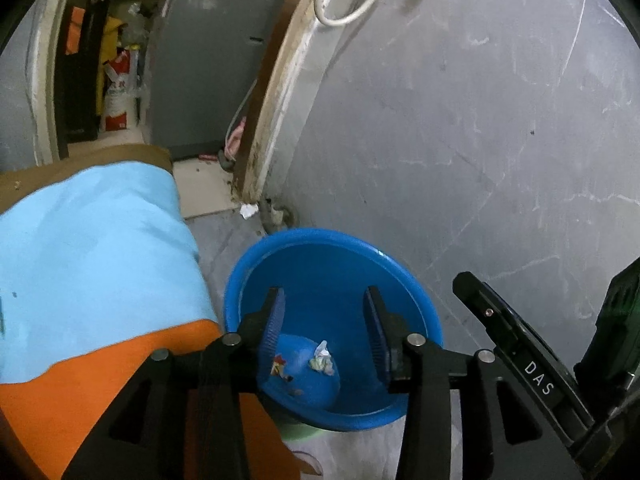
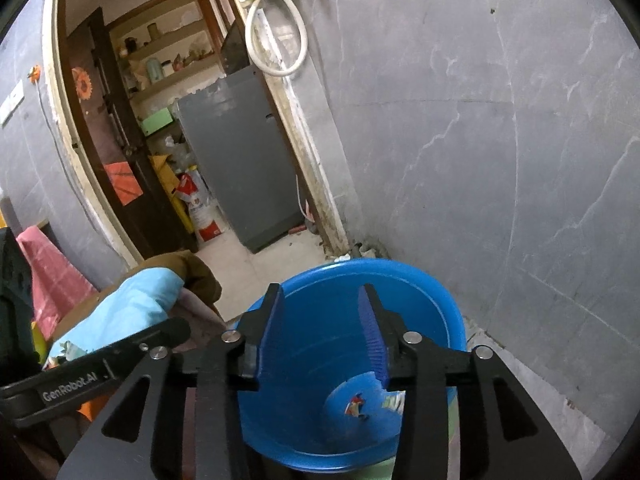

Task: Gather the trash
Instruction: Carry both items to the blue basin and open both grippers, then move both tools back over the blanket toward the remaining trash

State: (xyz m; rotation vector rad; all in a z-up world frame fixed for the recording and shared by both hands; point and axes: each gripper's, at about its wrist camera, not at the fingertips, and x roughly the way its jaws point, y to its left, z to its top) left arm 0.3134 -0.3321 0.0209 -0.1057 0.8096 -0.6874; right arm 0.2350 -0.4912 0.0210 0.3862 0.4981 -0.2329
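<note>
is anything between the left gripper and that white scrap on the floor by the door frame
Yes. The blue basin sits directly under the open left gripper, and the white scrap lies on the floor beyond its far rim.

One blue basin (image 1: 240,280) – two trash scraps inside.

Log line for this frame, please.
left gripper: open, empty | right gripper: open, empty | both over blue basin | trash inside

A glossy, smooth plastic basin (image 1: 400,280) is seen, crumpled paper (image 1: 322,358) inside; the wall (image 1: 480,140) is matt, scuffed; the blanket (image 1: 100,240) is soft cloth.
</note>
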